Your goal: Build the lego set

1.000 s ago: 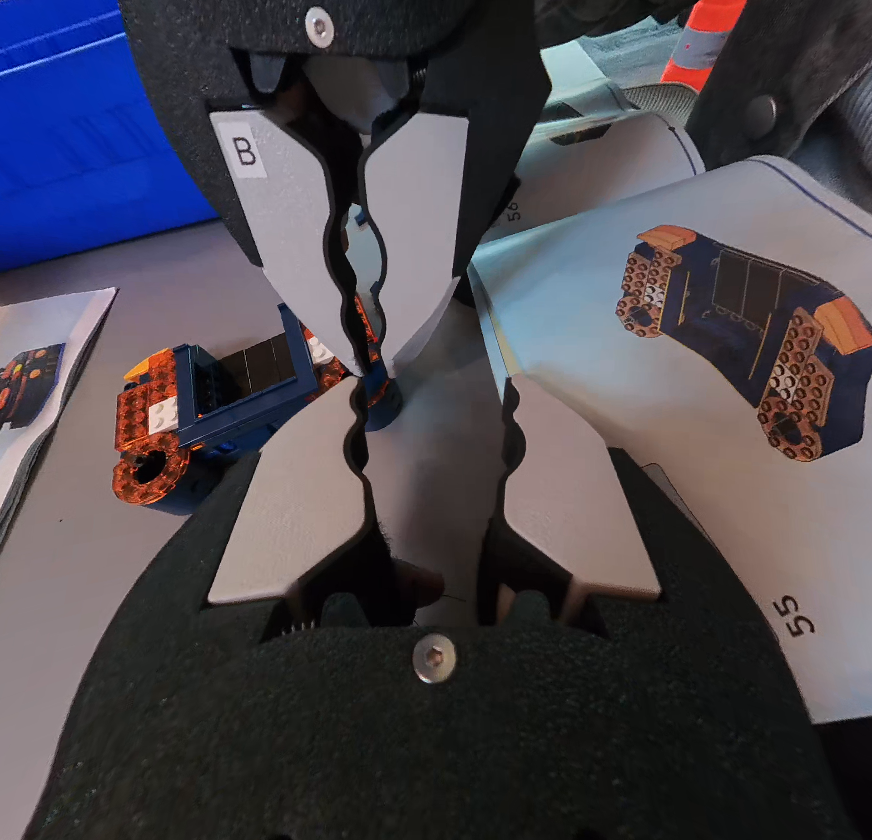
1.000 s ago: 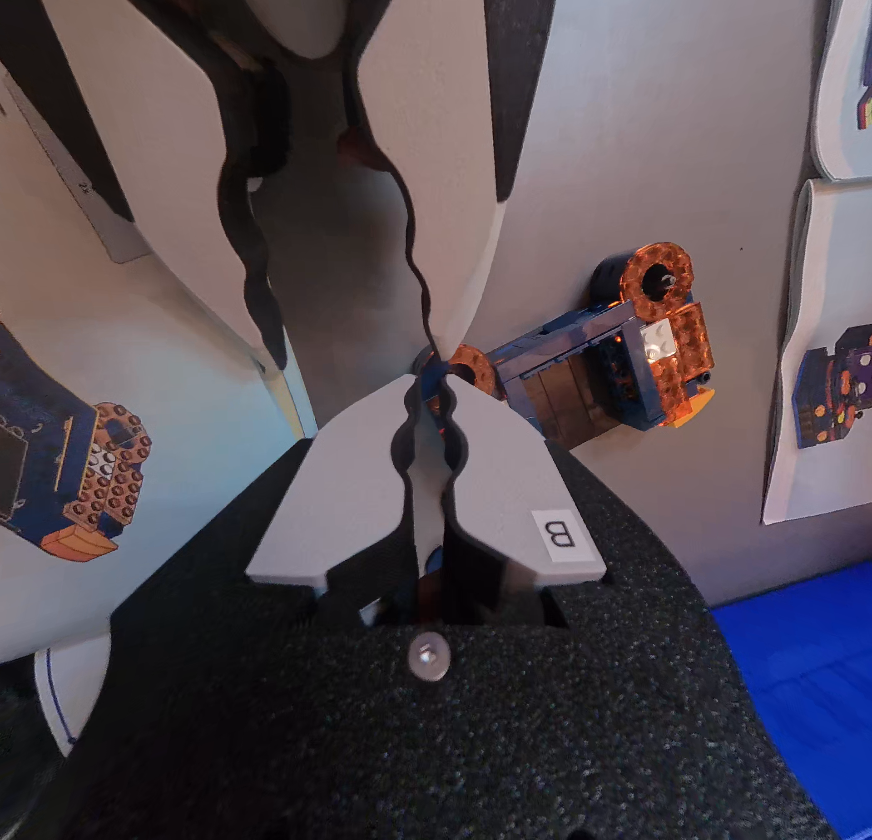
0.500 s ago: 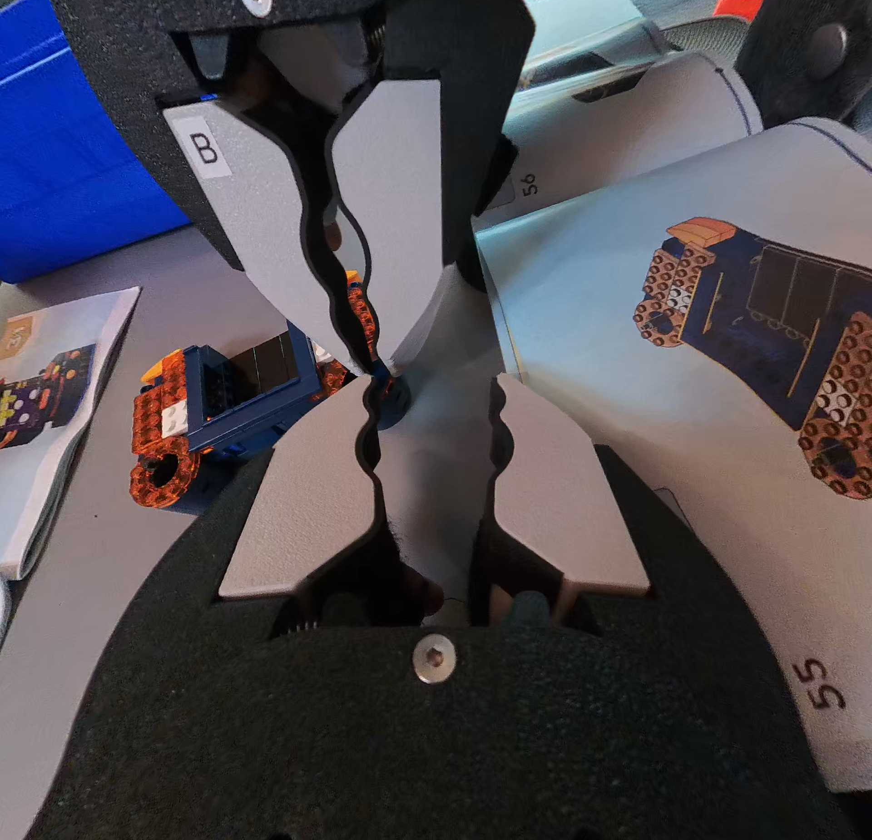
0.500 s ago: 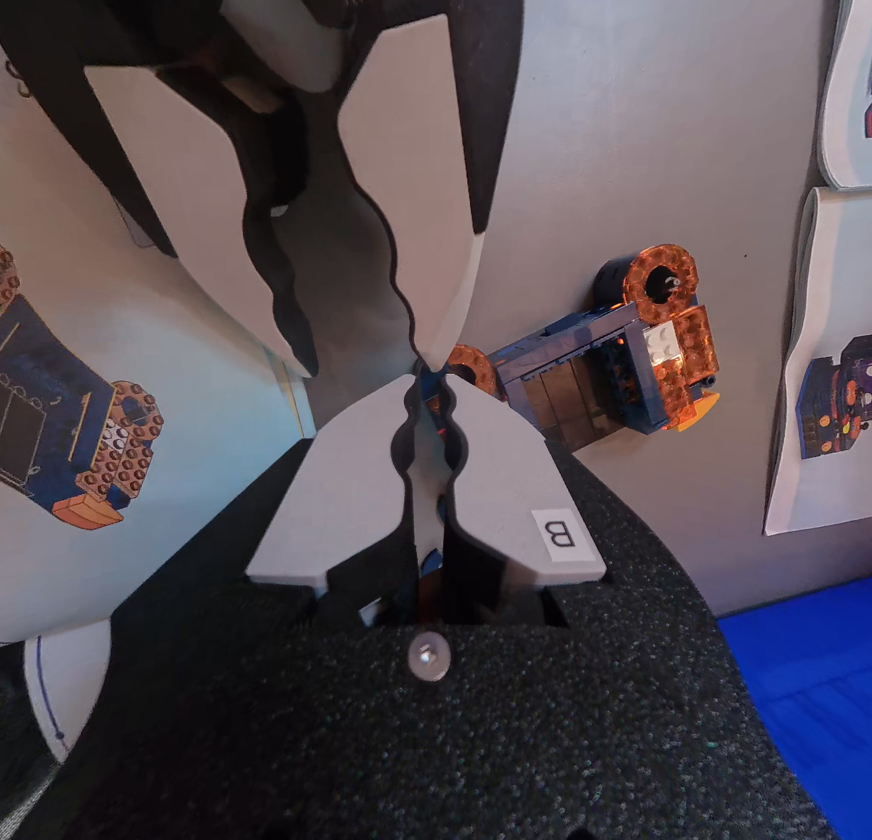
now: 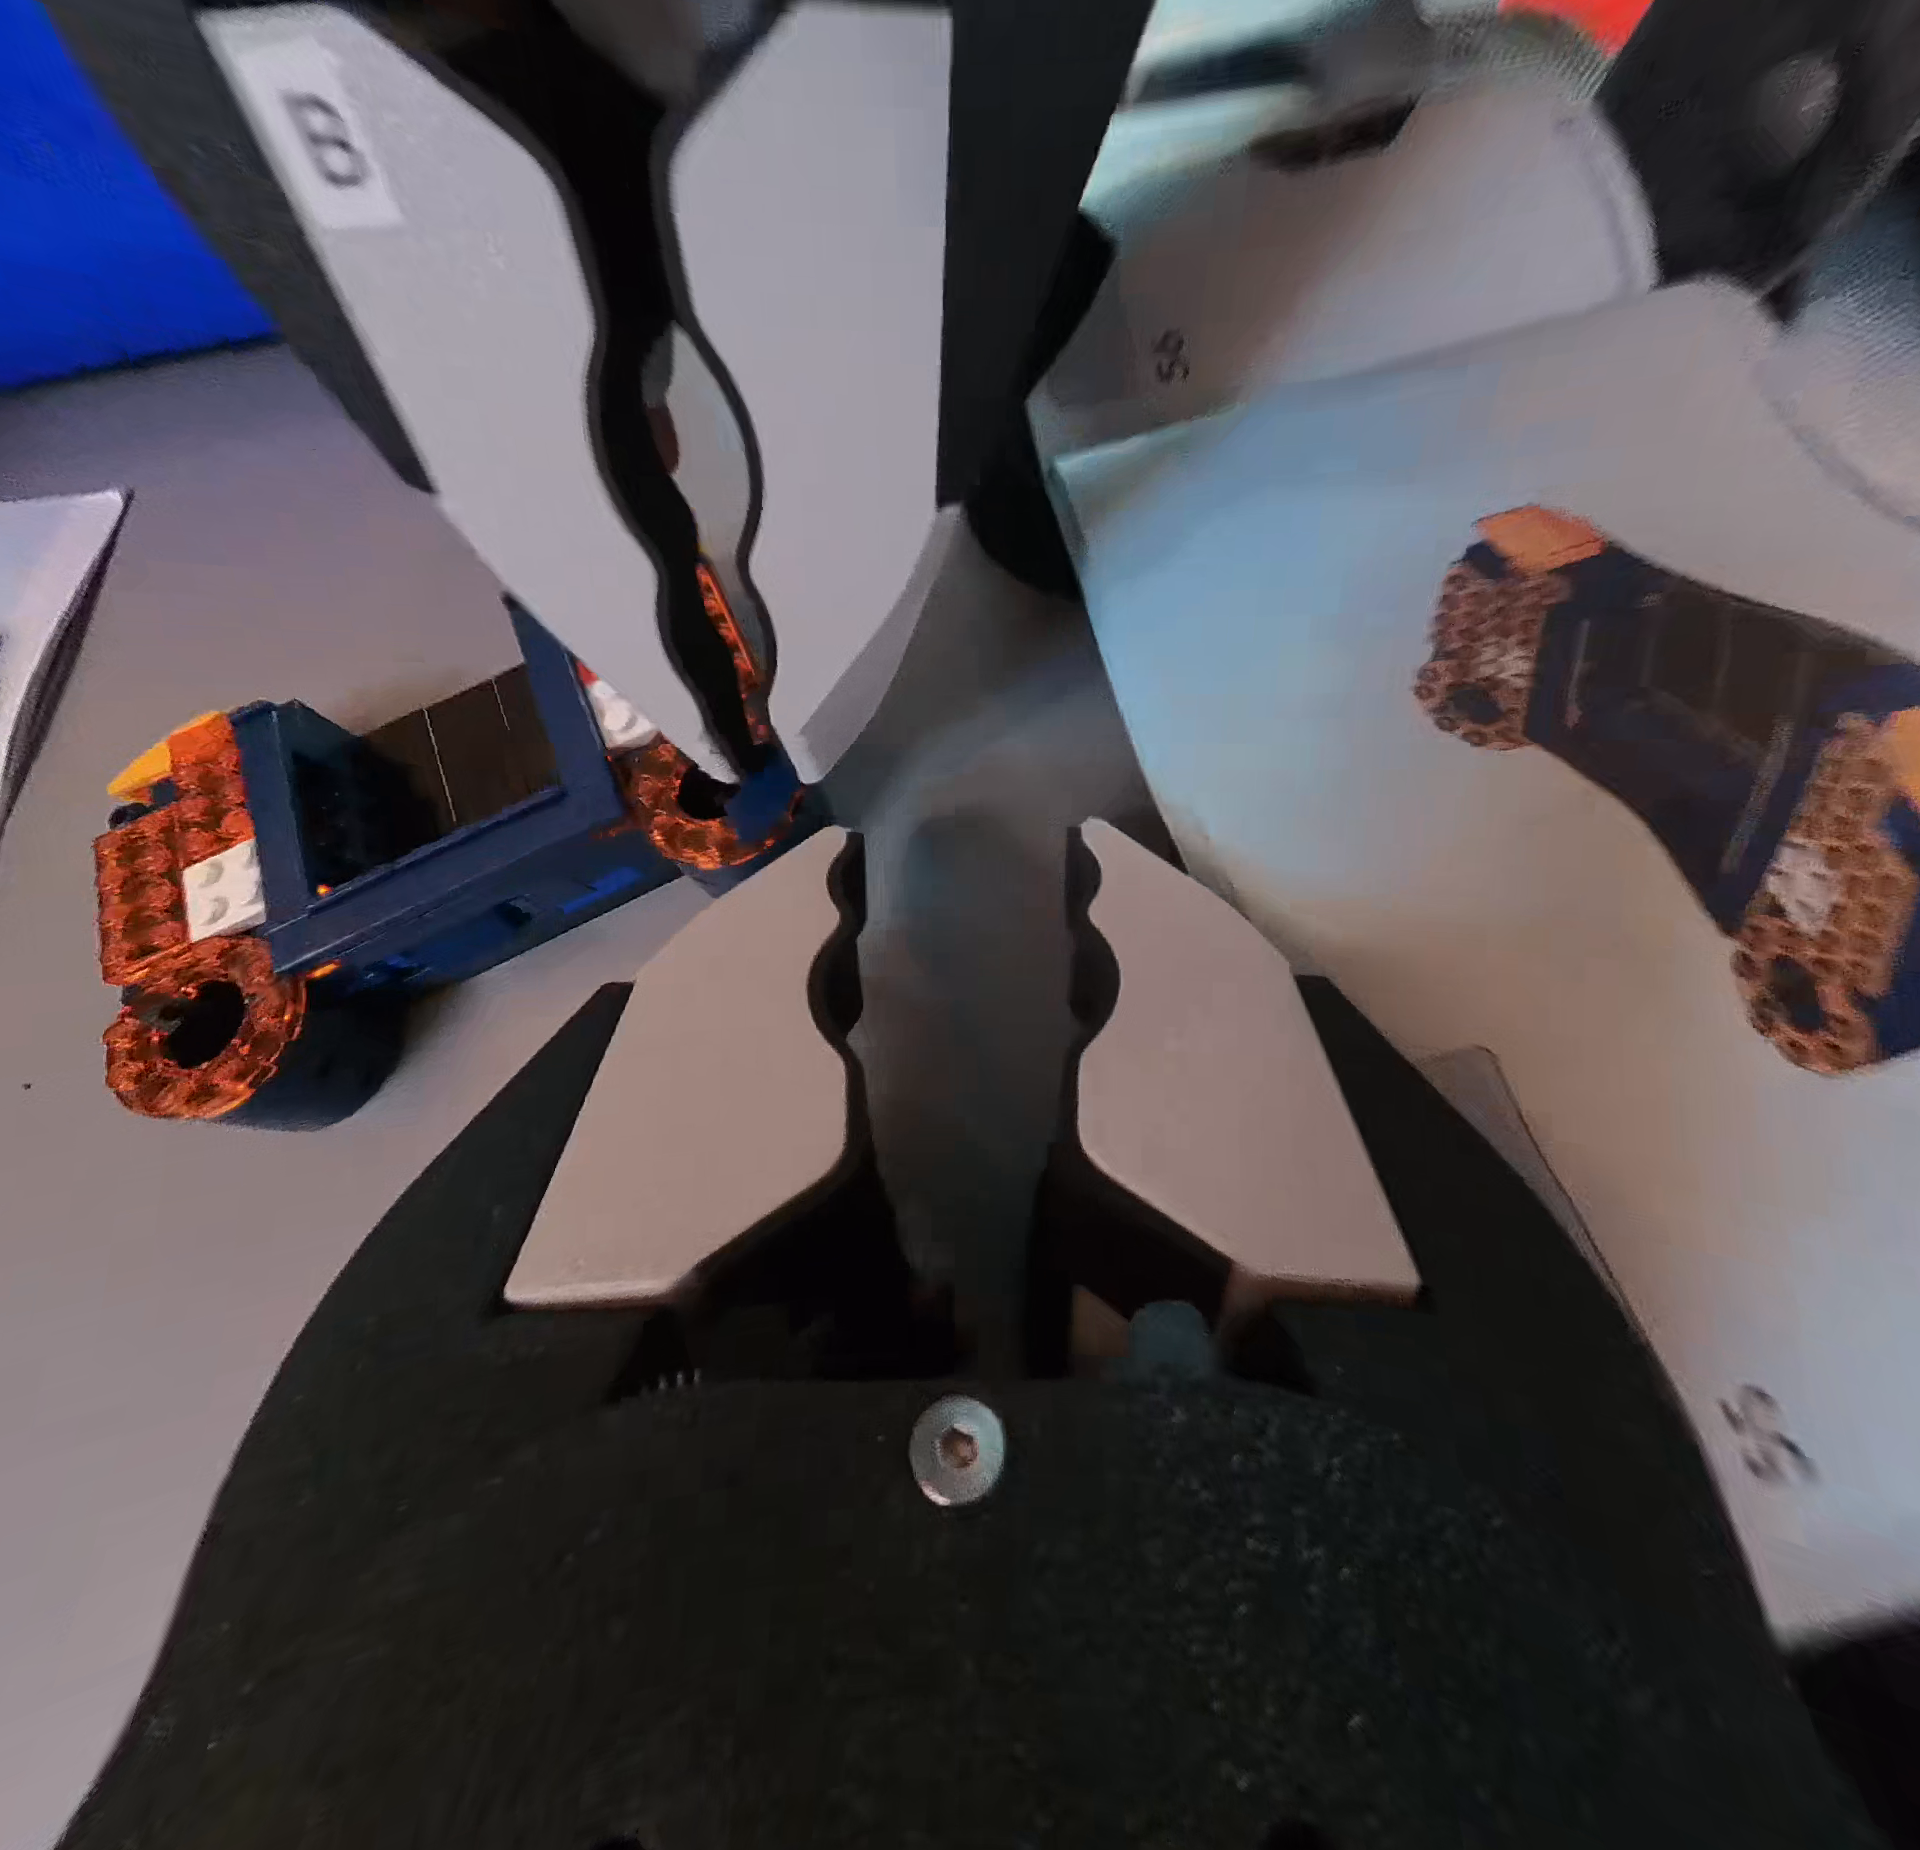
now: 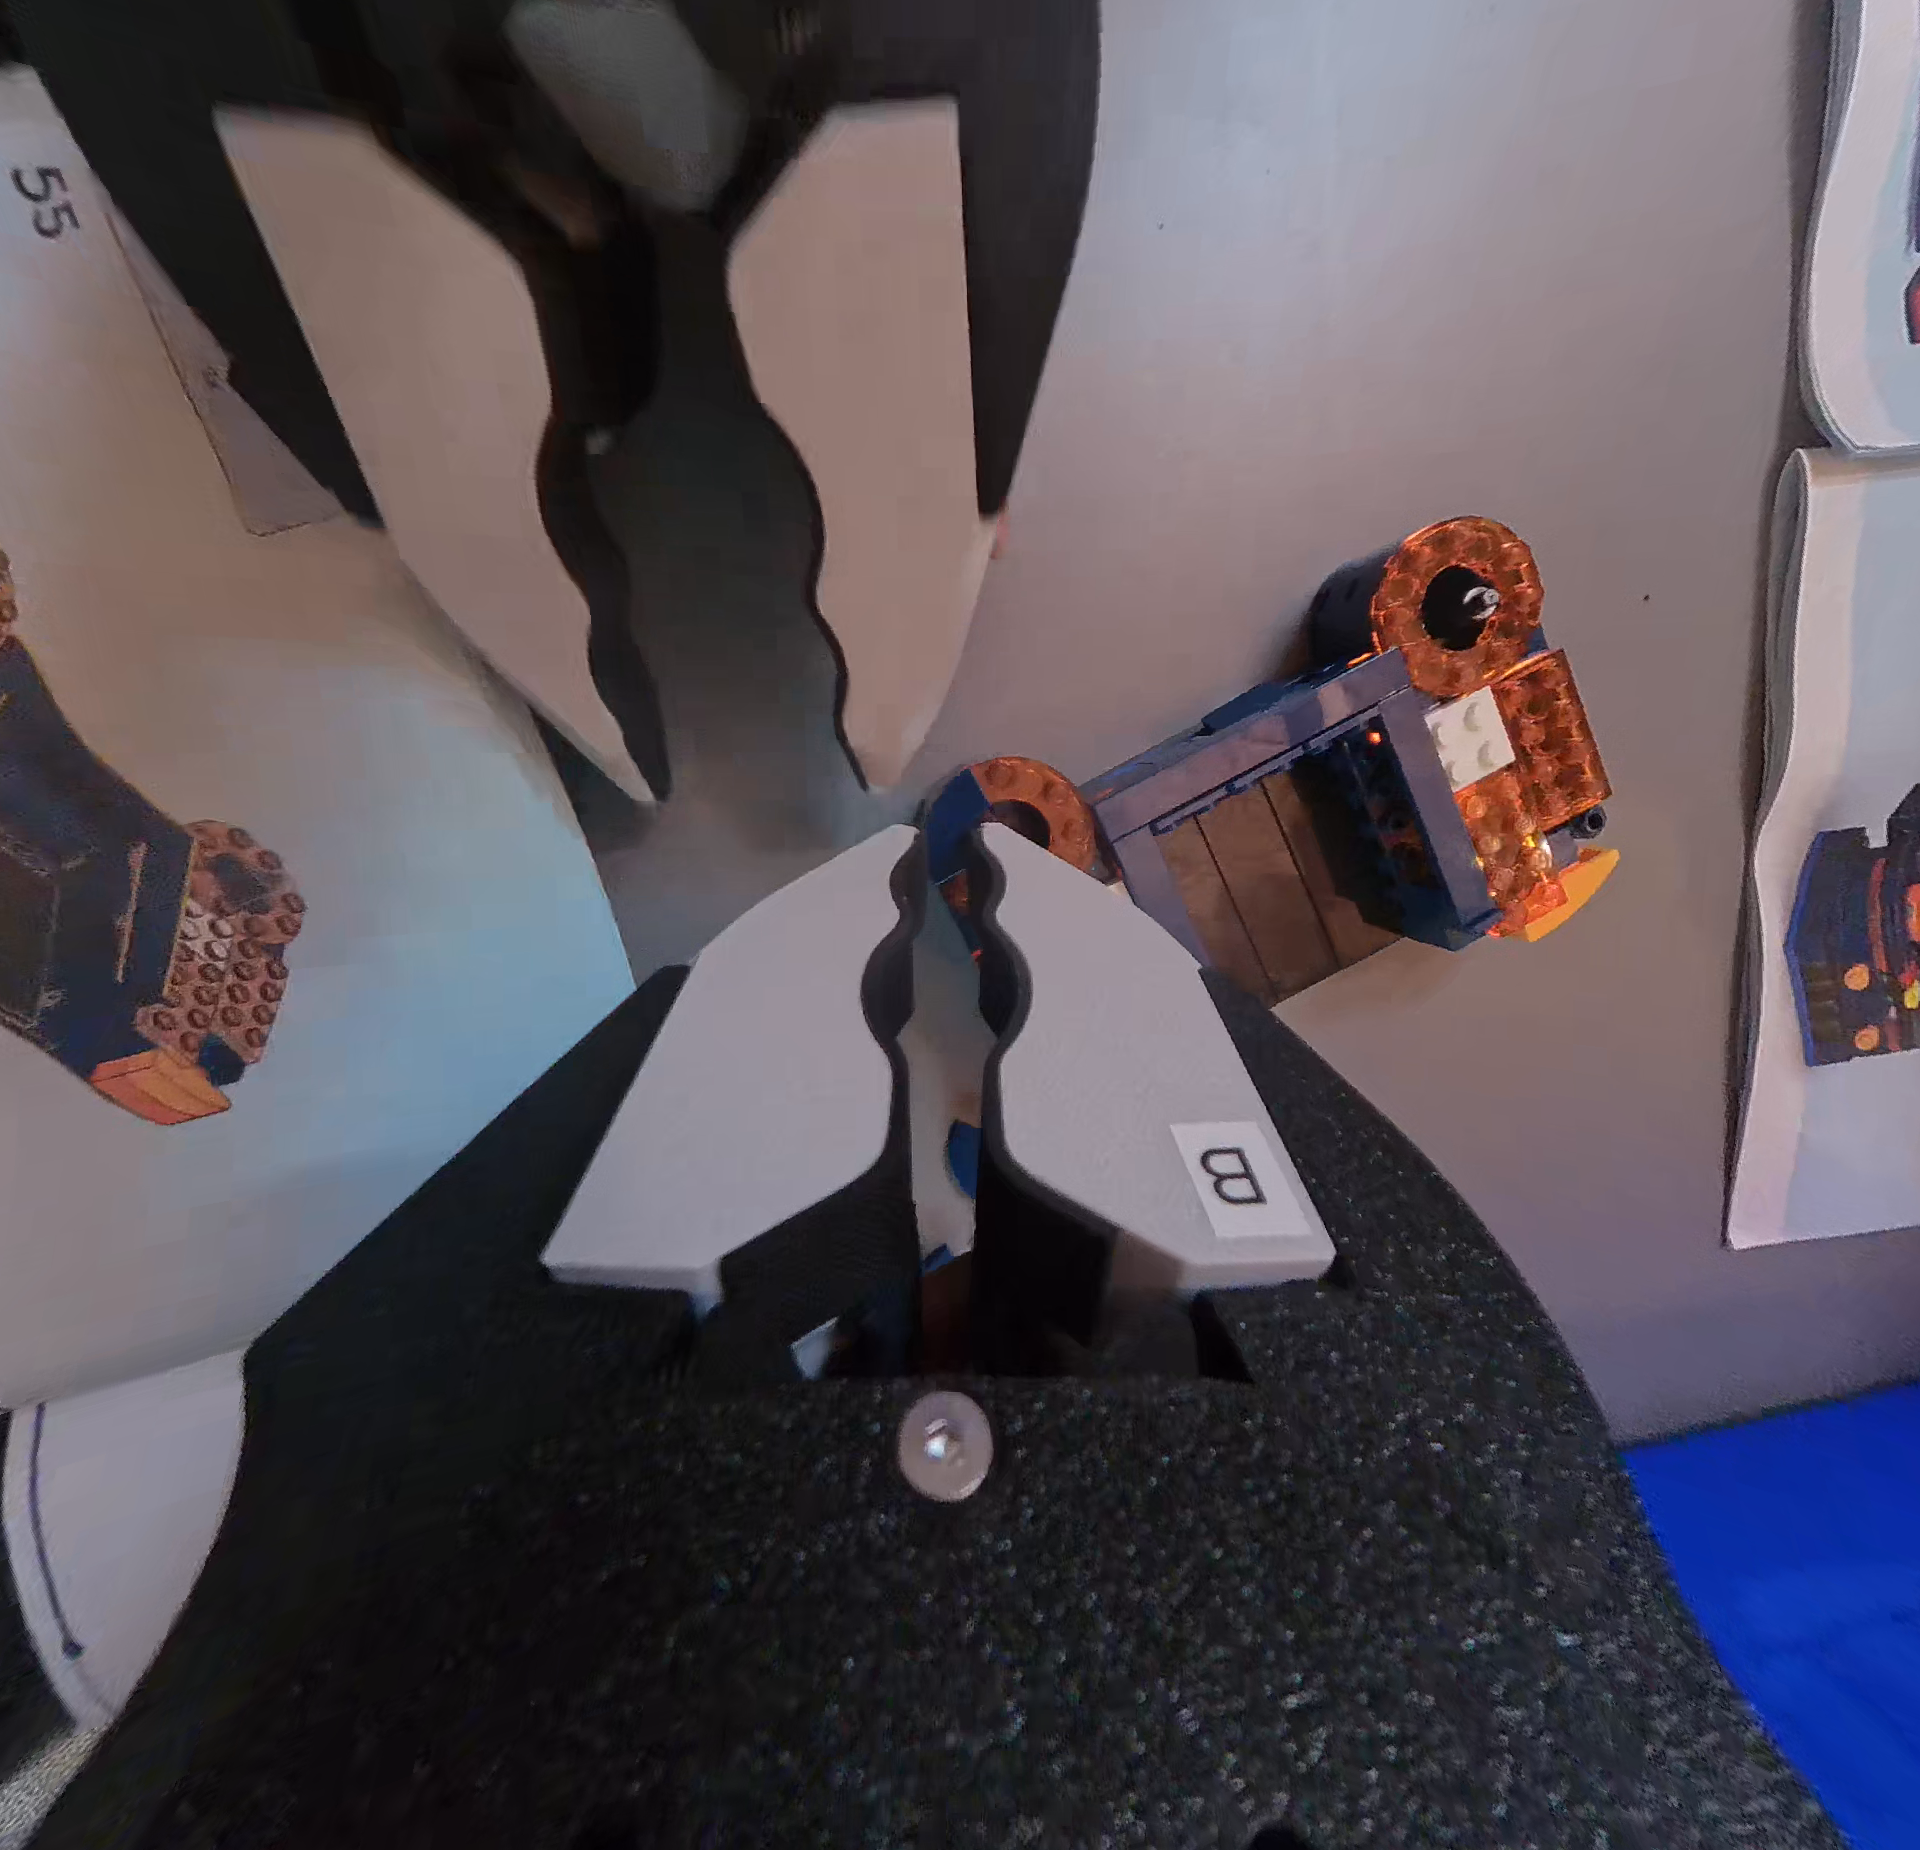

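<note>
Between my two tongs, on the grey tabletop (image 6: 1403, 273), lies the dark blue lego vehicle with translucent orange round plates (image 6: 1340, 792) (image 5: 384, 844), tipped on its side. My right tongs (image 6: 951, 870) are clamped on a small dark blue piece (image 6: 948, 832) (image 5: 766, 784) at the near orange ring (image 6: 1039, 813) (image 5: 698, 813), their grey fingers nearly together around it. My left tongs (image 5: 961, 844) stand apart with nothing between the fingers, tips just short of that same ring, facing the right pair almost tip to tip.

Behind the model, toward the far orange ring (image 6: 1455, 600), bare grey surface lies open. An open instruction booklet with a printed picture of the model (image 5: 1507, 761) (image 6: 208, 865) lies close on one side, its curled page edge just beside my left fingers. Smaller booklets (image 6: 1849, 844) sit along the opposite side, near the model's yellow-tipped end, and a blue bin (image 6: 1787, 1592) (image 5: 94, 242) borders the table beyond them.
</note>
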A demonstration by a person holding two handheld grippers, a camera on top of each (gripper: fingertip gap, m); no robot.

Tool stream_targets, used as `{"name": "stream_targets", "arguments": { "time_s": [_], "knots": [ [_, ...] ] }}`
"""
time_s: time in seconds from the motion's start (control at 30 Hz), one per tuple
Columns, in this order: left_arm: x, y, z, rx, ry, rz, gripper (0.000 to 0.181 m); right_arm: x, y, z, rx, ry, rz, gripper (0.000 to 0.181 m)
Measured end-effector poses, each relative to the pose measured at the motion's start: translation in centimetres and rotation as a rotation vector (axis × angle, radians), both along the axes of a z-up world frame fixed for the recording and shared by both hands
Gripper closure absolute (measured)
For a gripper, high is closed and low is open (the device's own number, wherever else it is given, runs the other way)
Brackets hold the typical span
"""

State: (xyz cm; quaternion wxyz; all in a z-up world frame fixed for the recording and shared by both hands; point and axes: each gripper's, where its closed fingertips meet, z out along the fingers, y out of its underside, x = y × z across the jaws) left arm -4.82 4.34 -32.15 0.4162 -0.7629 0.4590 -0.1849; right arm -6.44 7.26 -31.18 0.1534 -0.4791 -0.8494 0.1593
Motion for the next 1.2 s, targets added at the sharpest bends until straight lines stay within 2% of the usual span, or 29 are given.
{"name": "stream_targets", "arguments": {
  "time_s": [0.13, 0.23, 0.47, 0.57, 0.73, 0.8, 0.83, 0.93, 1.0, 1.2],
  "knots": [
    [-1.8, 0.4, 2.3, 0.049, -0.151, 0.059, 0.148, 0.0, -0.2, 0.3, -0.067, 0.017, 0.007, 0.17],
    [-2.3, 0.8, 3.0, 0.087, -0.191, 0.078, 0.15, 0.0, 0.1, 0.9, -0.084, 0.053, 0.008, 0.168],
    [-2.4, 1.3, 1.2, 0.108, -0.033, 0.092, 0.159, -0.1, -0.1, 0.5, -0.061, 0.076, 0.032, 0.176],
    [-3.2, 1.6, 0.8, 0.135, 0.025, 0.122, 0.162, 0.9, -1.6, 1.2, -0.122, 0.08, 0.128, 0.179],
    [-3.6, 1.9, 0.7, 0.135, 0.033, 0.152, 0.165, 4.7, -2.0, -0.1, -0.138, -0.075, 0.36, 0.175],
    [-3.0, 1.5, 0.6, 0.125, 0.028, 0.112, 0.165, 5.6, -1.9, -1.0, -0.135, -0.107, 0.437, 0.176],
    [-2.2, 0.7, 0.7, 0.106, 0.008, 0.051, 0.166, 6.1, -2.2, -1.3, -0.162, -0.133, 0.452, 0.181],
    [0.6, -2.9, 1.2, -0.022, -0.104, -0.171, 0.172, 7.6, -3.4, -1.8, -0.247, -0.189, 0.48, 0.181],
    [1.5, -4.1, 1.4, -0.087, -0.143, -0.238, 0.172, 7.4, -3.5, -2.0, -0.238, -0.153, 0.464, 0.181],
    [1.9, -5.0, 0.3, -0.162, -0.093, -0.267, 0.175, 6.7, -4.0, -1.3, -0.254, -0.042, 0.509, 0.176]
  ]
}}
